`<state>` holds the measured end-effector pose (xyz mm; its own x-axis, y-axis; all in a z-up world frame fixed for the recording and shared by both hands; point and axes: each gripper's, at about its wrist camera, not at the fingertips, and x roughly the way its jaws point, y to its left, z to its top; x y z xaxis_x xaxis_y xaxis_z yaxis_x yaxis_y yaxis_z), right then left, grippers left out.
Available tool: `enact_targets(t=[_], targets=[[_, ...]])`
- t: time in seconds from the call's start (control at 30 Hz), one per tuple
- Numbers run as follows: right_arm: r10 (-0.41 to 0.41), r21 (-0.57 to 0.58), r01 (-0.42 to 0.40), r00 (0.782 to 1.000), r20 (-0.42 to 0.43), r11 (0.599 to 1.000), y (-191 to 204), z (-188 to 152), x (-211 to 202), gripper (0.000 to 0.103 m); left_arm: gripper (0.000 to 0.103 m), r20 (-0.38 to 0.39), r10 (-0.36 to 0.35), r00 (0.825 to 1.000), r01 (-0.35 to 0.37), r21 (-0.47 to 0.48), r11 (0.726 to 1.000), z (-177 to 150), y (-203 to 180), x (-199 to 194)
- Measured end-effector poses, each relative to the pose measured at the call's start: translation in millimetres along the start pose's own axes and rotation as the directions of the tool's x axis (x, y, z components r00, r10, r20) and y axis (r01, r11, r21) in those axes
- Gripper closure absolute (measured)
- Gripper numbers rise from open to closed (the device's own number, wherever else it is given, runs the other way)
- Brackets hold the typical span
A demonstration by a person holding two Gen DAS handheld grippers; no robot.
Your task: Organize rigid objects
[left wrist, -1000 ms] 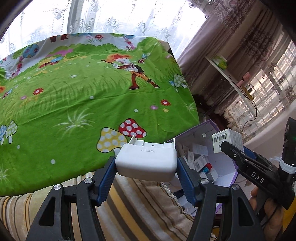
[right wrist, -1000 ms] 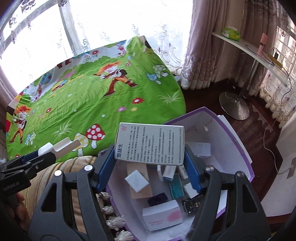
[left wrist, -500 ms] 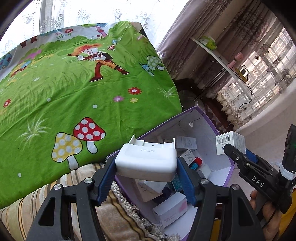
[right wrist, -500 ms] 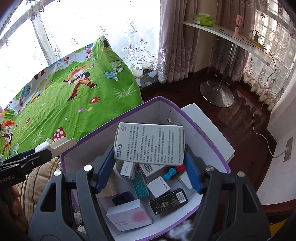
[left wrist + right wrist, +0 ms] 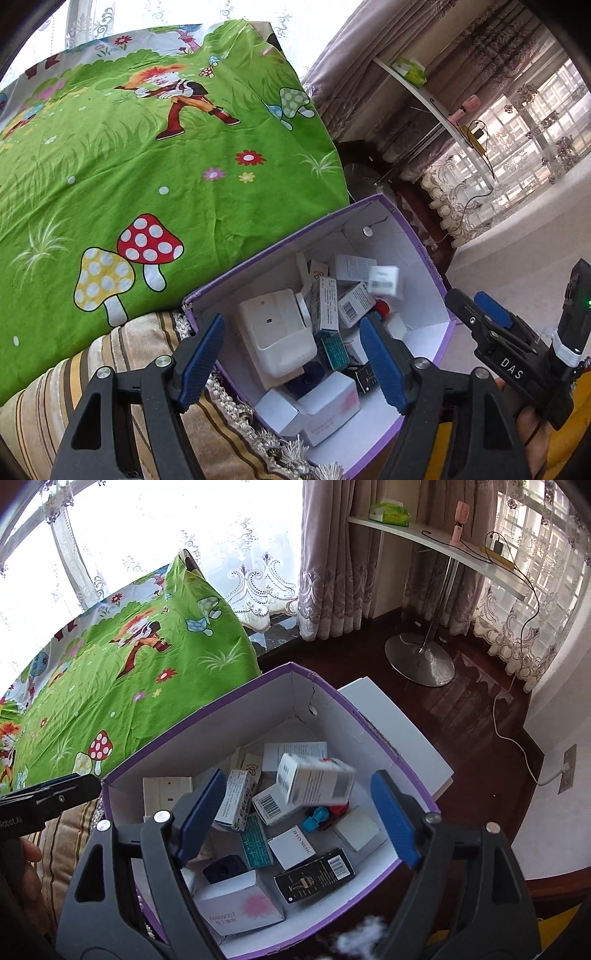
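Both the left tool (image 5: 293,358) and right tool (image 5: 299,818) stand apart and empty above the purple box (image 5: 373,725), where the white holder (image 5: 277,332) and blurred carton (image 5: 314,784) lie among other packages.

The left gripper (image 5: 299,354) was wide open, its two blue pads (image 5: 199,350) far apart and nothing between them. It pointed forward and down. The right gripper (image 5: 299,819) was also wide open, with nothing between its blue pads (image 5: 393,819), and pointed down too. The two grippers were side by side, near each other. Bare fingers (image 5: 532,424) of the right hand held its handle.
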<state>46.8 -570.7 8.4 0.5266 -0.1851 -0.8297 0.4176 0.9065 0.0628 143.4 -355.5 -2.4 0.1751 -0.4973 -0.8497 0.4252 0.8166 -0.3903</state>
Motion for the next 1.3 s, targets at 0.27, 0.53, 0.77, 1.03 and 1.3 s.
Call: enact_targets(t=[0.27,0.53,0.77,1.03,1.3], targets=[[-0.024,-0.034,0.024,1.0,0.012,0.999,8,-19,-30,0.019,0.027,-0.036,-0.076,0.996,0.076,-0.017,0.997,-43,3,-25],[-0.049,-0.081,0.05,0.999,0.005,0.995,19,-54,-60,0.019,0.026,0.008,-0.045,0.999,0.045,0.006,0.999,-80,3,-49],[-0.051,-0.054,0.052,0.999,0.013,0.997,12,-64,-64,0.019,0.019,0.022,-0.01,1.0,0.008,0.081,0.997,-89,-9,-47],[-0.056,-0.06,0.056,0.998,0.011,0.997,12,-63,-60,0.019,0.014,0.009,0.002,1.0,-0.003,0.115,0.993,-90,-13,-43],[-0.052,-0.067,0.052,0.999,0.004,0.996,14,-65,-58,0.019,0.014,0.002,-0.003,1.0,0.003,0.102,0.995,-89,-12,-41]])
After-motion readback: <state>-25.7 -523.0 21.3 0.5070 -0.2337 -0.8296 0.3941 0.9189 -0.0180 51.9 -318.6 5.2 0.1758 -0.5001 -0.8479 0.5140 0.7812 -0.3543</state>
